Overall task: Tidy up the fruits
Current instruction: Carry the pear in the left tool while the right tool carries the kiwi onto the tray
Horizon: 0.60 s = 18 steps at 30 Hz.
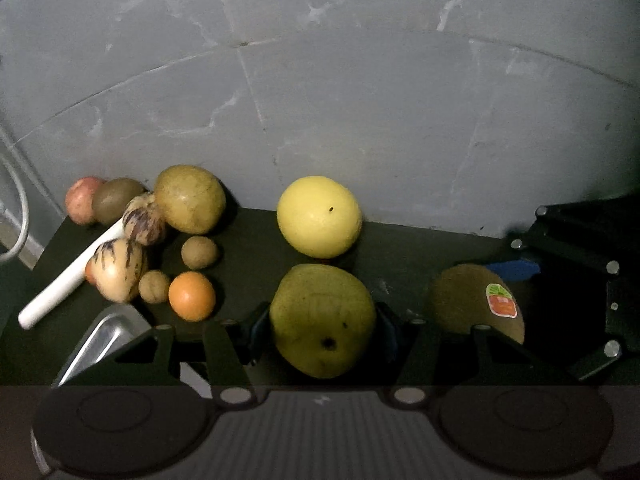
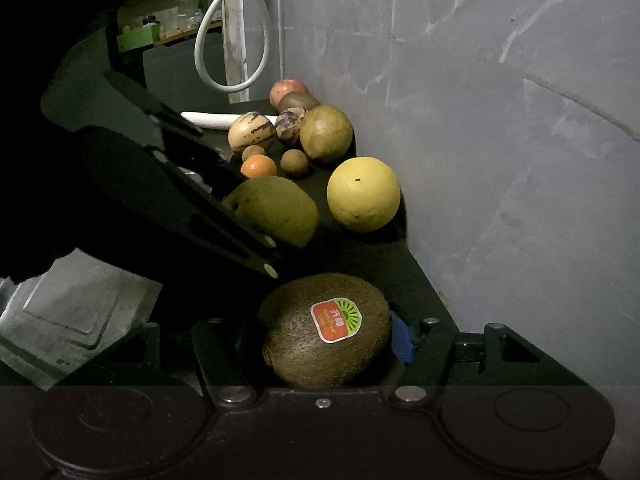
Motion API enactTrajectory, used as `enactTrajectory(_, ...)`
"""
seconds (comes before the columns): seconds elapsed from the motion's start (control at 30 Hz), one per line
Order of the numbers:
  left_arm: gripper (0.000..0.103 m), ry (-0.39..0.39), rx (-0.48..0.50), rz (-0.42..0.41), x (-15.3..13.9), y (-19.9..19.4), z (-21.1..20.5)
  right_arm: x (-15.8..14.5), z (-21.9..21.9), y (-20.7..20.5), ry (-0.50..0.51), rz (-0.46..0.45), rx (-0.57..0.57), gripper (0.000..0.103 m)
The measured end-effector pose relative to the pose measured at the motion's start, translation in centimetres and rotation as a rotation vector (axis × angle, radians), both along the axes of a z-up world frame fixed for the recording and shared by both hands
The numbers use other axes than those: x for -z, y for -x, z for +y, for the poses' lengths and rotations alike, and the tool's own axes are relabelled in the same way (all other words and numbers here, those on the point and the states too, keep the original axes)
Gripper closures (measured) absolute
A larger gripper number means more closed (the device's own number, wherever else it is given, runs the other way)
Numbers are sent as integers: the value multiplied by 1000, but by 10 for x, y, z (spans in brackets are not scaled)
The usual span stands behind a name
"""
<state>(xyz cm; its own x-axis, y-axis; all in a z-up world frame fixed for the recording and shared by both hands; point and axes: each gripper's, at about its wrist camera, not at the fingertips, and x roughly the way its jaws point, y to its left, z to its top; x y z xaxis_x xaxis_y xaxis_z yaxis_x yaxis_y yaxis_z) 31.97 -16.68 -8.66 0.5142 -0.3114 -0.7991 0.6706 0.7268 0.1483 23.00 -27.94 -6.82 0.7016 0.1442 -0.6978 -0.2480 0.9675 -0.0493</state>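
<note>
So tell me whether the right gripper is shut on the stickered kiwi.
Shut on it: the right gripper has its blue-padded fingers against both sides of the kiwi.

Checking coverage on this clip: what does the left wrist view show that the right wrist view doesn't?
Left wrist only: the left tool head-on, straddling the green pear.
Right wrist only: the right tool around the stickered kiwi, and a looped white cable.
Both: the yellow round fruit, the small orange, the fruit cluster and the white stick.

Brown kiwi [image 2: 324, 330] wears an orange-green sticker [image 2: 335, 320]; cream melon [image 1: 117, 275] has purple stripes; bench [image 1: 400, 252] is black.
</note>
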Motion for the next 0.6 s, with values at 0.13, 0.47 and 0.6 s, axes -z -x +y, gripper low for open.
enactTrajectory(0.13,45,64,-78,-2,-11,7,14,-3,5,3,-2,-14,-17,37)
enactTrajectory(0.47,45,177,-414,-48,-35,5,97,-23,46,-34,-58,-48,-168,37)
enactTrajectory(0.6,45,199,-586,-66,-34,-6,142,-26,75,-60,-65,-58,-261,37)
